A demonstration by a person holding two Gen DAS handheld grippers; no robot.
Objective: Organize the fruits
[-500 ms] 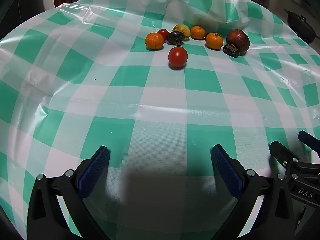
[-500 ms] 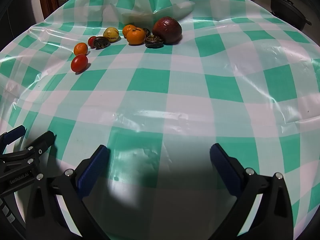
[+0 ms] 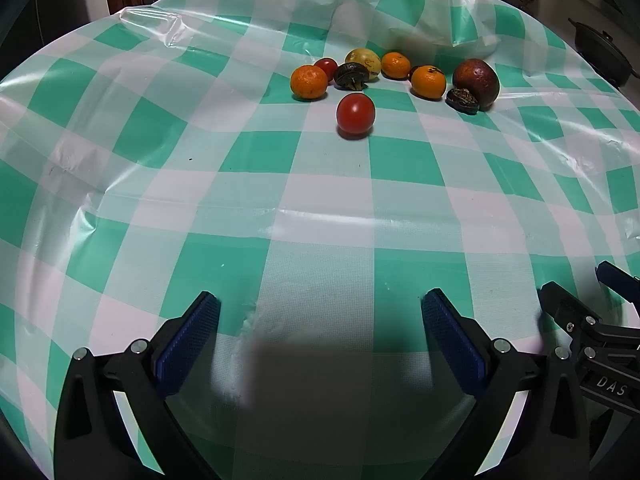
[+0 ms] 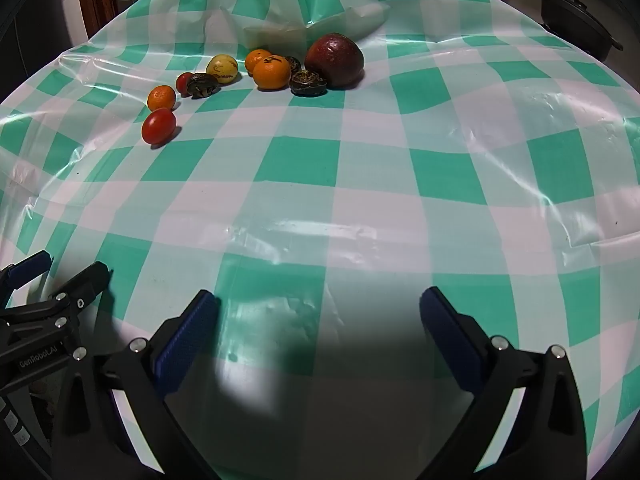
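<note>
Hovering side by side over the near green-and-white checked plastic counter (image 3: 320,200), left gripper (image 3: 320,320) and right gripper (image 4: 318,316) show fingers wide apart, empty; a round red tomato (image 3: 355,113) sits far off.

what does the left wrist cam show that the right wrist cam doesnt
Only the left wrist view shows the open left gripper head-on, with the right gripper's side at its right edge. Only the right wrist view shows the open right gripper head-on, with the left gripper at its left edge. Both share the checked tablecloth, the fruit cluster, the lone red tomato in front, and the black pot.
</note>
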